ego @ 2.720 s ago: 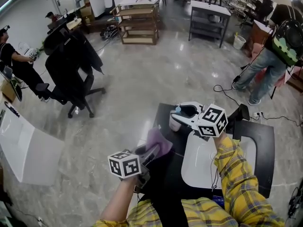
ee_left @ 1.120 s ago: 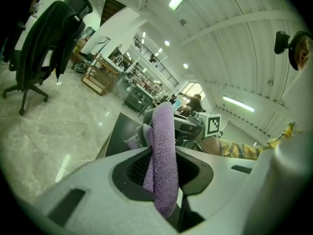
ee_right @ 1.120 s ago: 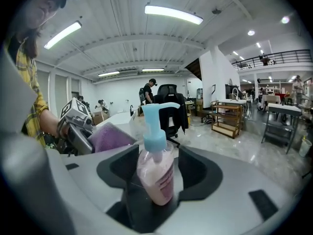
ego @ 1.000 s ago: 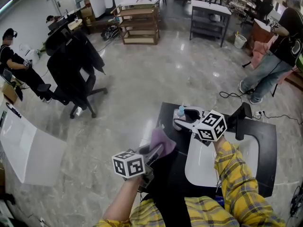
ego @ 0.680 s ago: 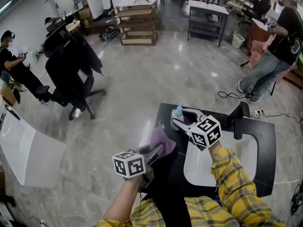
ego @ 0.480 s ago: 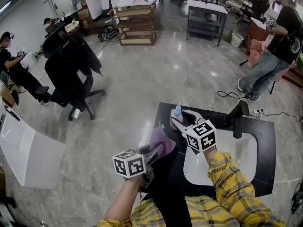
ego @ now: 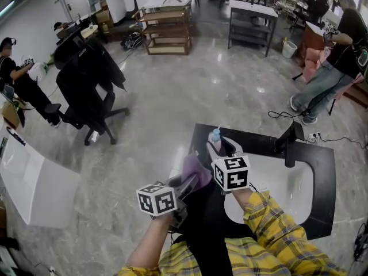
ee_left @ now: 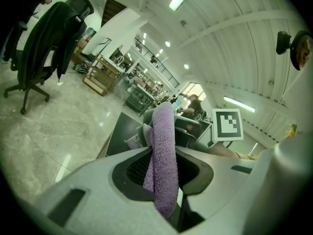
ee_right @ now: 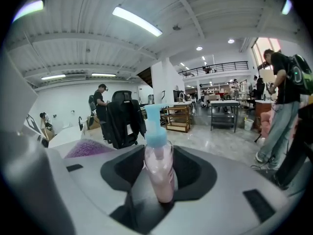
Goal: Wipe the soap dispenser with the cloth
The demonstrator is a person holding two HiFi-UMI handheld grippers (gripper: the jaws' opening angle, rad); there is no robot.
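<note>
Between the right tongs (ee_right: 159, 153), just closing, the soap dispenser's (ee_right: 159, 176) base seems hidden.

Black countertop (ego: 325, 164) on grey marble floor (ego: 172, 96), white sink basin (ego: 284, 184) inset, black faucet (ego: 290, 141) behind.

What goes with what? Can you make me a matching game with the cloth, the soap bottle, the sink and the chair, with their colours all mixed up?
Things:
1. cloth
2. soap dispenser
3. sink
4. office chair

Colours:
A. white
B. pink with a blue pump
C. black
D. purple

Pairs: 1-D, 2-B, 3-A, 4-C
</note>
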